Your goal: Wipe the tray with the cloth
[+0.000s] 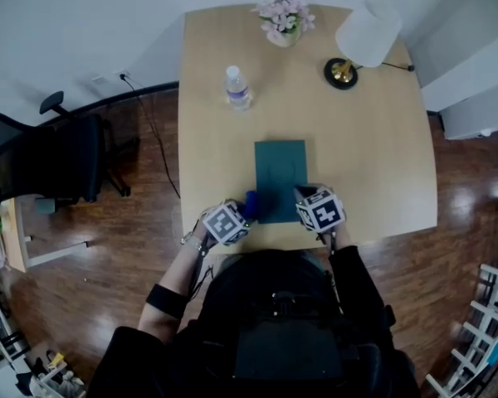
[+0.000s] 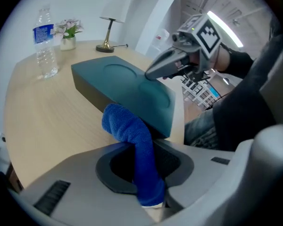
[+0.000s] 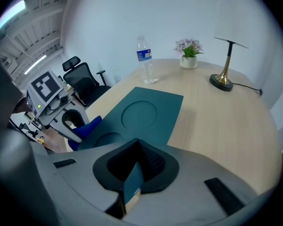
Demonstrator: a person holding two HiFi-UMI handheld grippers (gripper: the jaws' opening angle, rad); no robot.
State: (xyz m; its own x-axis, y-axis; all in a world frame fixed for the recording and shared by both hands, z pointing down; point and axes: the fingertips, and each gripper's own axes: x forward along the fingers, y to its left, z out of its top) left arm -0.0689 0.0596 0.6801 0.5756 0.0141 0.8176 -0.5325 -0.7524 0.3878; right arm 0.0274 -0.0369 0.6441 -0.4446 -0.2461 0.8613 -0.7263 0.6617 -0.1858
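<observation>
A dark teal tray [image 1: 280, 172] with two round recesses lies lengthwise on the wooden table [image 1: 373, 156], its near end at the front edge. My right gripper [image 1: 309, 199] is shut on the tray's near right edge [image 3: 132, 185], which stands thin between the jaws. The tray's near end [image 2: 132, 95] looks raised a little off the table. A rolled blue cloth [image 2: 137, 142] is clamped in my left gripper [image 2: 144, 173] and pokes out ahead of it, just touching the tray's near left corner. In the head view the blue cloth [image 1: 251, 204] sits beside the tray's left edge.
A water bottle [image 1: 236, 88] stands behind the tray to the left. A pot of pink flowers [image 1: 284, 21] and a lamp with a white shade [image 1: 357, 44] are at the far edge. A black office chair [image 1: 46, 160] is on the wooden floor to the left.
</observation>
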